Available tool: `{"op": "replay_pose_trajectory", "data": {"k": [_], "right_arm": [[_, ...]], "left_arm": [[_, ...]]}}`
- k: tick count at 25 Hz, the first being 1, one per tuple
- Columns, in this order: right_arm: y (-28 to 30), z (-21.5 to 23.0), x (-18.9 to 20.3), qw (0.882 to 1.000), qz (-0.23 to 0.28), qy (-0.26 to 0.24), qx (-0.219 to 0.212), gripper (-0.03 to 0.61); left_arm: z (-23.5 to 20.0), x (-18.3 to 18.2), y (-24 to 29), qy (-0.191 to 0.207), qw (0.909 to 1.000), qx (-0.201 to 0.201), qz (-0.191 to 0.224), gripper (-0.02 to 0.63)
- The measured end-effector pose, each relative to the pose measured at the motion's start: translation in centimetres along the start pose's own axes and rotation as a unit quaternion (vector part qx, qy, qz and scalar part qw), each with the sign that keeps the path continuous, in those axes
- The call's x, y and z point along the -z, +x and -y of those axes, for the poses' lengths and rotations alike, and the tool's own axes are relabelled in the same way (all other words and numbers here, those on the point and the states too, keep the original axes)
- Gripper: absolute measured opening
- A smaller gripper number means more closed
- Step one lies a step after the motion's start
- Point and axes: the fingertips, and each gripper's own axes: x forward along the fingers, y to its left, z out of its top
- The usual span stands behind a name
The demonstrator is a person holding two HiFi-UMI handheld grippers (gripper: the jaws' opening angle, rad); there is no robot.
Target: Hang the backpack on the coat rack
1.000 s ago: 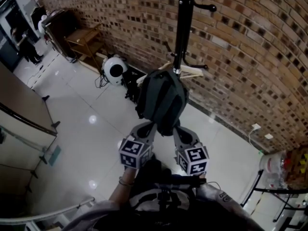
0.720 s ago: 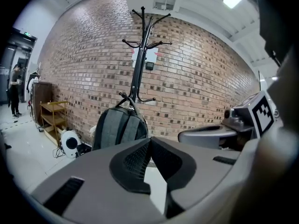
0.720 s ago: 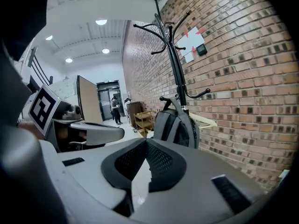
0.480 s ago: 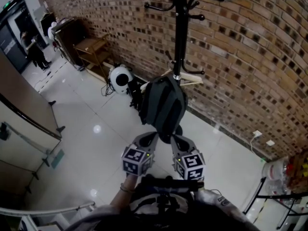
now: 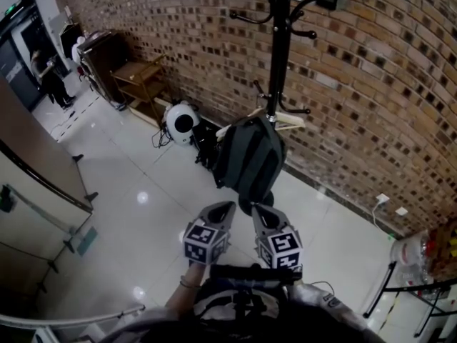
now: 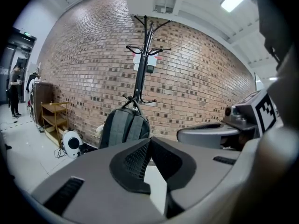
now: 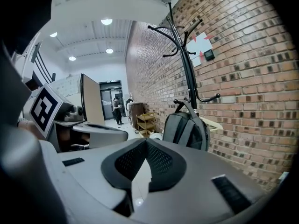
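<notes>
The dark grey backpack (image 5: 250,159) hangs by its top loop from a low hook of the black coat rack (image 5: 278,48) in front of the brick wall. In the head view both grippers sit just below the bag's bottom end. My left gripper (image 5: 227,208) is shut with nothing between its pads. My right gripper (image 5: 255,210) is shut and empty too. The left gripper view shows the backpack (image 6: 124,127) past the closed left gripper (image 6: 148,141), under the coat rack (image 6: 142,55). The right gripper view shows the backpack (image 7: 184,129) beyond the closed right gripper (image 7: 146,141), clear of the pads.
A white round appliance (image 5: 182,118) with cables lies on the floor left of the rack. A wooden shelf (image 5: 139,73) stands further along the wall. A person (image 5: 50,77) stands far left. A pale hanger (image 5: 289,122) sticks out behind the bag. A metal stand (image 5: 400,284) is at the right.
Both grippers have drawn back a little from the backpack's bottom, side by side. The backpack stays hanging on the rack.
</notes>
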Motion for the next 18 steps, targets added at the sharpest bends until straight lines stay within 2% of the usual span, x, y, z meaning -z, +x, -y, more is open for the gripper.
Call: {"op": "replay_pose_trajectory", "data": {"k": [18], "right_arm": [[1.3, -2.9, 0.1, 1.000, -0.006, 0.001, 0.020, 0.011]], "left_arm": [[-3.1, 0.7, -2.2, -0.012, 0.9998, 0.013, 0.003, -0.003]]}}
